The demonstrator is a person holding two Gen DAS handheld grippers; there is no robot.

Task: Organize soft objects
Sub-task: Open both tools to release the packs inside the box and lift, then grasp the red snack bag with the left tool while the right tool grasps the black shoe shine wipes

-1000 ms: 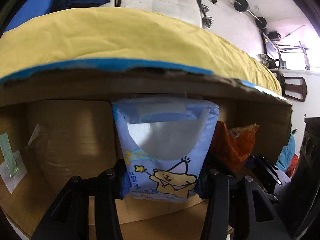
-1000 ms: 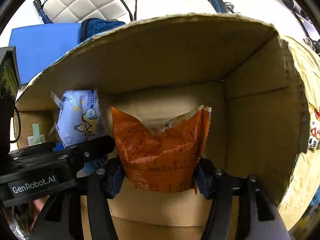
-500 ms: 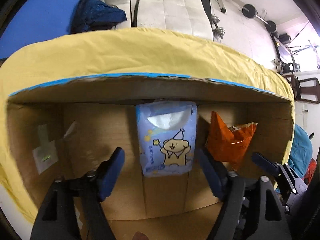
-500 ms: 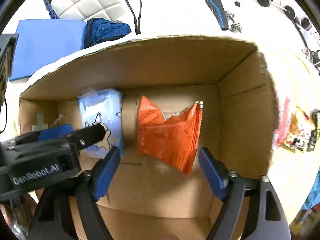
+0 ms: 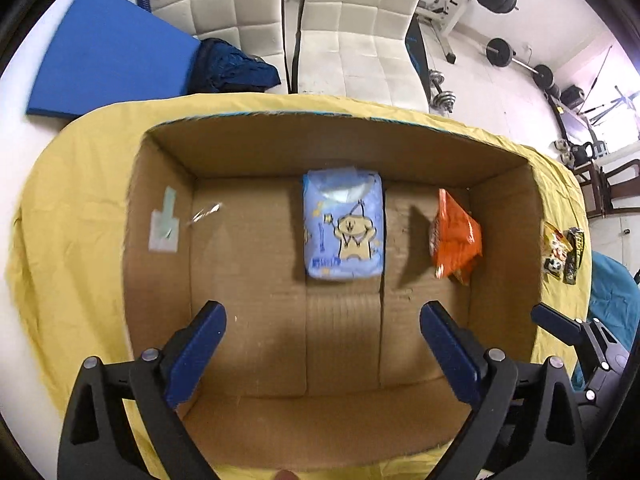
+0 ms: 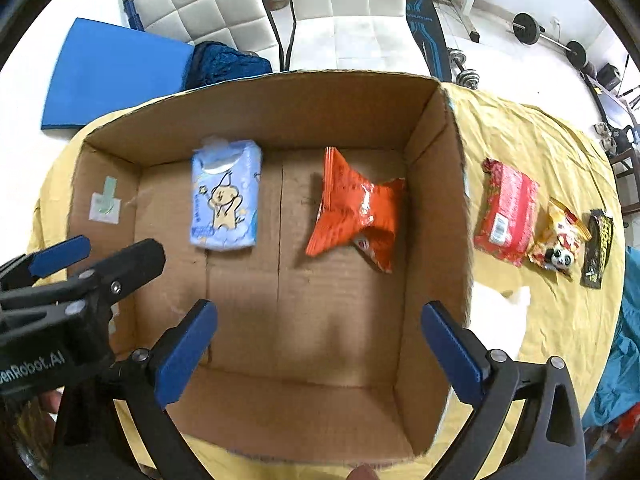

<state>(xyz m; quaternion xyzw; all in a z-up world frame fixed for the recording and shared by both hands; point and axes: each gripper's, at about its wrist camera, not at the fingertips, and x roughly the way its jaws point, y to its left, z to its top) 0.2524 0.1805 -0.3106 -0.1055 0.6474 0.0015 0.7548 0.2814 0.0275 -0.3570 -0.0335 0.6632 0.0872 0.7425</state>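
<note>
Two soft packs lie on the floor of the cardboard box: a blue tissue pack straight ahead of the left gripper, and an orange snack bag ahead of the right gripper, apart from the tissues. Both grippers hang above the box with jaws spread wide, holding nothing. Off to the right gripper's right, outside the box wall, a red packet, a panda-print bag and a dark bar (label blurred, possibly a snack) sit on the yellow cloth.
</note>
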